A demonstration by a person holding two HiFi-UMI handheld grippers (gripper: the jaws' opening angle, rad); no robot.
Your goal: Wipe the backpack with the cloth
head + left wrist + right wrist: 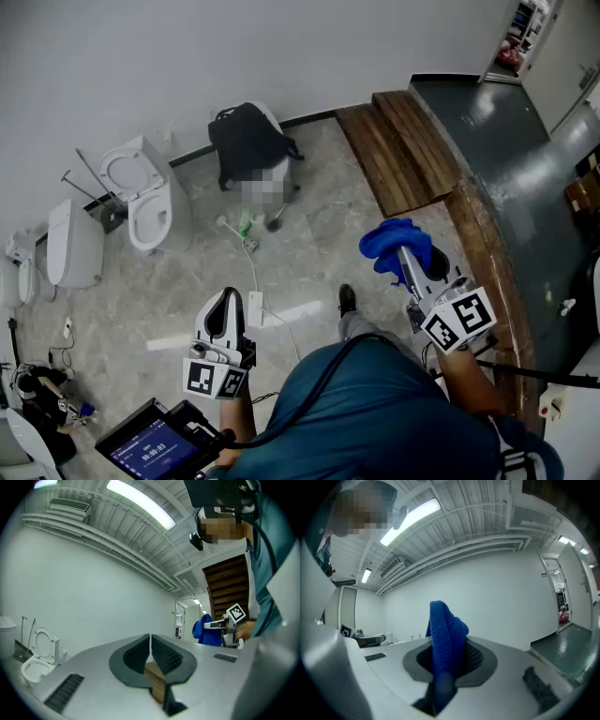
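Your right gripper (449,657) is clenched on the fluffy blue microfibre cloth (443,625). The cloth stands bunched between the jaws and spills past their tips, so a soft wad leads and the hard jaws should stay off whatever you wipe. Your left gripper (150,645) has its jaws pressed together with nothing between them and hangs at your left side, free to steady the bag if needed. The black fabric backpack (249,141) stands upright at the foot of the white wall (141,56), across the pale mottled floor (187,281) and well apart from both grippers. In the head view a white toilet (142,192) sits to its left and dark wooden planks (398,150) to its right. Both grippers tilt up towards the ceiling rather than at the bag, a carrying posture, so wiping looks not yet begun. You would likely need to close in and lower the cloth onto the backpack; mind the white cable (253,272) lying in your path.
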